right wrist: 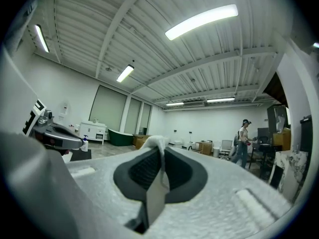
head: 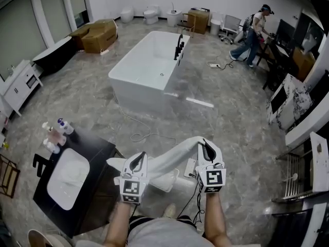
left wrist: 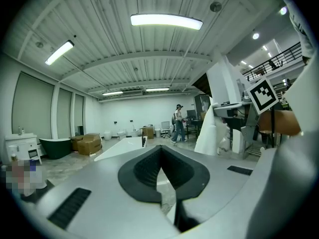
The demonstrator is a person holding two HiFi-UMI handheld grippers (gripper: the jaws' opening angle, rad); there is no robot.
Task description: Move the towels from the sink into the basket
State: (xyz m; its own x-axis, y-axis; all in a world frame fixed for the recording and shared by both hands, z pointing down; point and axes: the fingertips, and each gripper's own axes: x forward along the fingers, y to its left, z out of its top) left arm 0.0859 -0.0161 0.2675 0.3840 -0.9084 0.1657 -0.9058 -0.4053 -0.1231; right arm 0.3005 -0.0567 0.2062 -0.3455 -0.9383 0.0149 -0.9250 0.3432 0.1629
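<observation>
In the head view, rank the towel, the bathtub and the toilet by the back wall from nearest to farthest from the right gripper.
1. towel: clamped in the right gripper itself, stretching away to its left.
2. bathtub: mid-floor, ahead and slightly left.
3. toilet: against the far wall, beyond the bathtub.

Same build on both handhelds: left gripper (head: pixel 136 162) and right gripper (head: pixel 206 149) have pale grey-white shells, black ribbed pads (right wrist: pixel 144 171) inside. Marker cube (head: pixel 131 187) on each, black-and-white squares. Thin black cable (head: pixel 197 202) off right one. Person's top (head: pixel 159 234) grey, probably short-sleeved.
</observation>
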